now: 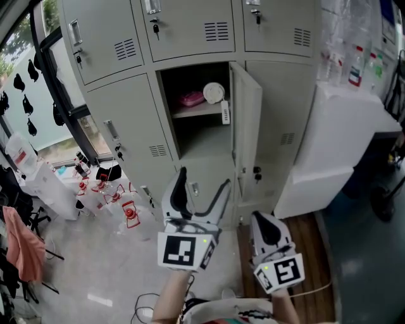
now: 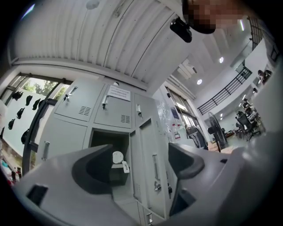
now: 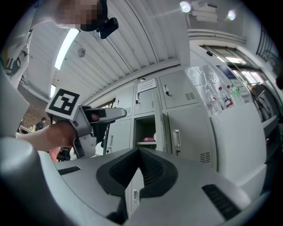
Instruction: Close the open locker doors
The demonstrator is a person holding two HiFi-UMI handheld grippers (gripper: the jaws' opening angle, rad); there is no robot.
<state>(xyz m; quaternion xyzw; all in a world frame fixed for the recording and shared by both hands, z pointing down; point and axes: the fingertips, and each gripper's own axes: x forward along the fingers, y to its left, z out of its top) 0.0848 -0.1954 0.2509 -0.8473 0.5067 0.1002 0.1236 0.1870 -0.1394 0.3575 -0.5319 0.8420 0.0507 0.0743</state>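
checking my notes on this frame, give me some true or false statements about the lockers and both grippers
1. One locker door stands open. True.
2. The left gripper has its jaws apart. True.
3. The right gripper is clamped on the door's edge. False: its jaws are together on nothing, short of the door.
4. Nothing lies behind that door. False: a pink item and a white round item sit on the shelf.

Soft daylight from the window [image 1: 16, 47] left of the lockers [image 1: 120, 133] lights the room evenly, while the open compartment [image 1: 193, 79] stays in shadow. Both gripper views bend strongly toward dark round edges. Ceiling lamps [image 3: 185, 6] above the lockers glare white, and the close foreground is soft.
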